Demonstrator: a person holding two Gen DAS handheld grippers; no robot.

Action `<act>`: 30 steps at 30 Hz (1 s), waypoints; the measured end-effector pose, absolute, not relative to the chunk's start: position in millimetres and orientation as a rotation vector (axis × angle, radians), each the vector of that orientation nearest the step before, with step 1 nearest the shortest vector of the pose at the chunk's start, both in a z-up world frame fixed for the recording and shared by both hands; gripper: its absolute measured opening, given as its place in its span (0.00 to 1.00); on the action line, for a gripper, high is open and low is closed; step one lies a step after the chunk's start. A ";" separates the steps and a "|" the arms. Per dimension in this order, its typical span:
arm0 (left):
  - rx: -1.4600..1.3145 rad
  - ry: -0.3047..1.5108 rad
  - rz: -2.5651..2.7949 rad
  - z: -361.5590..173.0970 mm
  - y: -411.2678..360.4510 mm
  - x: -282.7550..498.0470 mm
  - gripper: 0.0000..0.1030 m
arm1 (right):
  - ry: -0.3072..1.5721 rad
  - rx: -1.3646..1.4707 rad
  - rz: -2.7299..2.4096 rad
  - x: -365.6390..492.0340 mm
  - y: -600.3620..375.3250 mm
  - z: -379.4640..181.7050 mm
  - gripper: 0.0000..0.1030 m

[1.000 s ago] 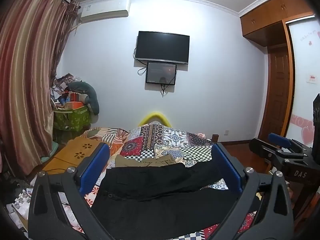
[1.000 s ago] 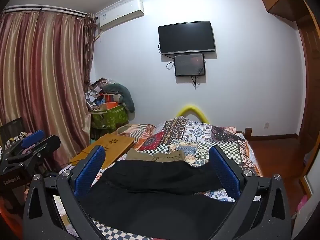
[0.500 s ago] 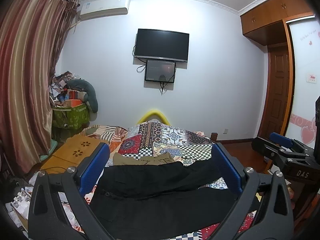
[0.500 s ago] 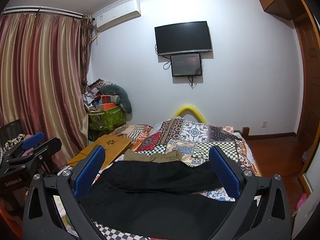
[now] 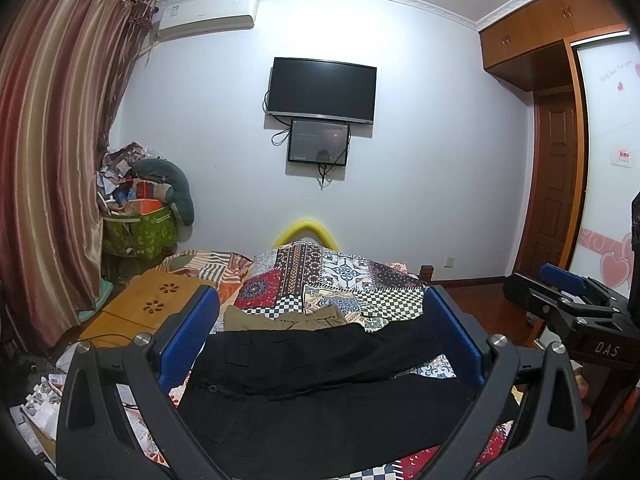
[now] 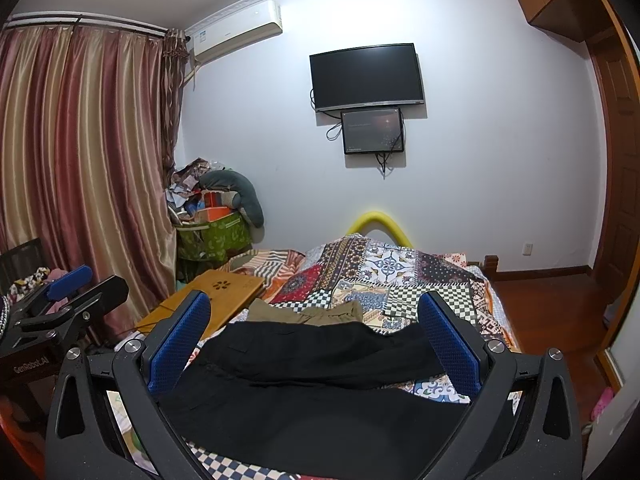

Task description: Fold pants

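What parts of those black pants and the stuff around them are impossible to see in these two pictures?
- Black pants: near edge hidden by the left claw frame, left view.
- Same in the right view, behind the right claw.
- Khaki garment: mostly under the pants.
- Small screen: text too small.

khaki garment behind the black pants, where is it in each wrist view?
Left wrist: khaki garment lies left of centre, just beyond the black pants.
Right wrist: khaki garment lies near centre, again just beyond the pants.
Shared landmark: wall TV.
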State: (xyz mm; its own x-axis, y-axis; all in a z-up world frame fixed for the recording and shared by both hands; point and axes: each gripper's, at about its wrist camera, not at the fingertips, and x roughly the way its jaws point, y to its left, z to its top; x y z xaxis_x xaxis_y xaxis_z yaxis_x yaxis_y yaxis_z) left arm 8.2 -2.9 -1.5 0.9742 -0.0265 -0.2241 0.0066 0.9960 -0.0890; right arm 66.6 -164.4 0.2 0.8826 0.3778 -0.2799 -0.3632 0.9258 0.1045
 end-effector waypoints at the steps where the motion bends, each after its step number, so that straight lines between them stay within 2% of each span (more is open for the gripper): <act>1: -0.089 0.227 -0.017 -1.5 -2.9 7.7 1.00 | 0.301 0.051 0.387 66.4 -164.2 0.1 1.00; 30: -0.078 0.222 -0.028 -3.6 -2.9 6.2 1.00 | 0.301 0.056 0.388 65.9 -164.4 -0.1 1.00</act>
